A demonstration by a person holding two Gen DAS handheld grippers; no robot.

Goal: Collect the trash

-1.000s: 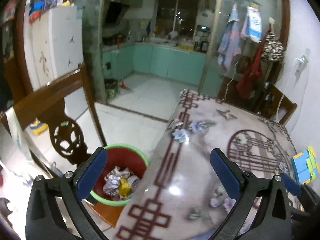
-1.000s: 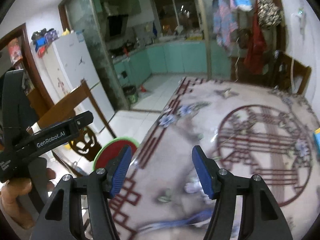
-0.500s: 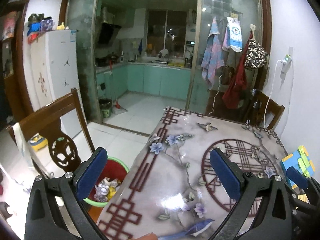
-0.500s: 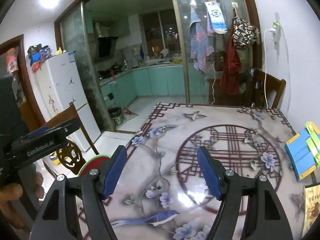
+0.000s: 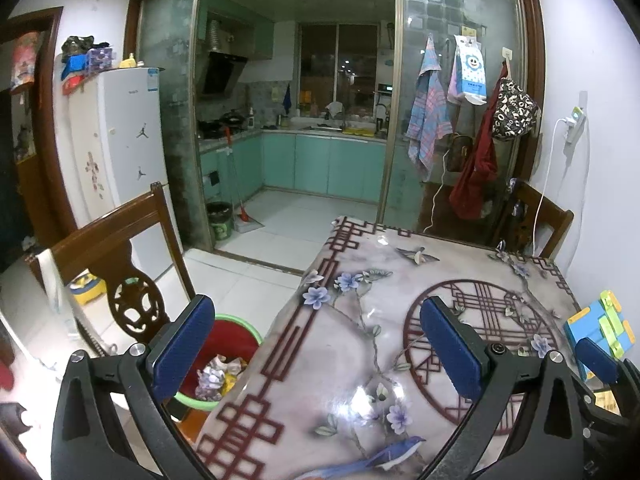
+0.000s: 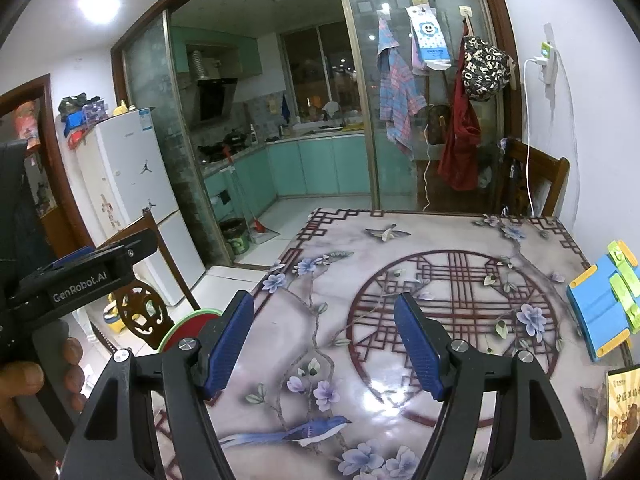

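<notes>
Left wrist view has lifted off the bin at 8 o'clock, crumpled trash inside; left hand-held gripper and right hand-held gripper both released and empty over the surface, so collecting looks finished

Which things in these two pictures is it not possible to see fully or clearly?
- Red bin, left wrist view: the left gripper finger and the table edge cover part of it, so its full contents are unknown.
- Yellow packet, right wrist view: cut off by the frame edge, print too small.
</notes>
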